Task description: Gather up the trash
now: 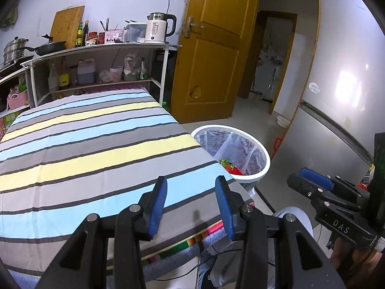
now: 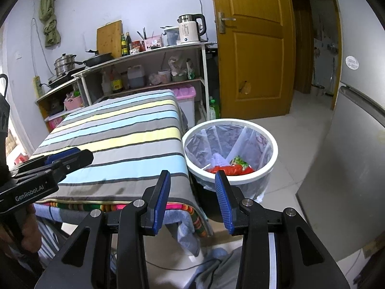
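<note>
The white bin [image 2: 229, 154] stands on the floor just beside the right edge of the striped table [image 2: 115, 144], ahead and a little right of the right gripper [image 2: 192, 183], which is the nearer of the two; from the left gripper [image 1: 191, 187] it lies ahead and well to the right. Both grippers are open and hold nothing. The bin is round, lined with a thin clear bag, and at its bottom lies the trash [image 2: 228, 167]: red wrappers with a green-and-white packet, all crumpled, no clear long axis. The striped cloth shows no loose litter in either view, so the collecting looks largely done. Any further drop would go to the right.
</note>
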Demonstrator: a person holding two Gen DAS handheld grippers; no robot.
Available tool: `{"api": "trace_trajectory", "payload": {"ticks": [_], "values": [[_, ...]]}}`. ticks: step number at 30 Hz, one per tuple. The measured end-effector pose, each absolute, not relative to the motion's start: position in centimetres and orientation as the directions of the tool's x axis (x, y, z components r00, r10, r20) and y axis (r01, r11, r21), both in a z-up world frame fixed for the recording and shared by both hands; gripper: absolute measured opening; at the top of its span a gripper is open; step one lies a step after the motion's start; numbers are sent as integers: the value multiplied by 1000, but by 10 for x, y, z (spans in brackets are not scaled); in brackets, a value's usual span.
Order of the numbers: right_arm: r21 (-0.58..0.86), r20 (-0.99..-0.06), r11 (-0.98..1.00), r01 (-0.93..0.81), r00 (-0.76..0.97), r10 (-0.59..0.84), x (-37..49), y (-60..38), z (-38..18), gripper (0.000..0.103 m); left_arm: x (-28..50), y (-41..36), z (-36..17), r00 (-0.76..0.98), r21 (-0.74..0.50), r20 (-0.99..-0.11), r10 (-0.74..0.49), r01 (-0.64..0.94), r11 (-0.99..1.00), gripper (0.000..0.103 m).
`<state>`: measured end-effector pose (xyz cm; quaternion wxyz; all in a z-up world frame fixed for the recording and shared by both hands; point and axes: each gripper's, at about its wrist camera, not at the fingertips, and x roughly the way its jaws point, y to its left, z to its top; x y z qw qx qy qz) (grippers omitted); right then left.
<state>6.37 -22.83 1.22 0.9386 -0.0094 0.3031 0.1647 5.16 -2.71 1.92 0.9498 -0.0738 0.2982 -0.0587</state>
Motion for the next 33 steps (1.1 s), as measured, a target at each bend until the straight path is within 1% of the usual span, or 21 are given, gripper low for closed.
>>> {"api": "trace_trajectory", "payload": {"ticks": [6,11,33], "values": [[80,-570,945,-318,763,304,61,-227,12,40,46,-26,18,816,-179,-558,-154,64,982,43],[76,-570,944,-320,763,305,58,-226,10,40,45,-27,18,819,-178,-554,-151,60,982,47],[76,-572,944,-322,761,306,60,-226,10,40,46,-28,19,820,-163,-555,-141,58,985,47]]}}
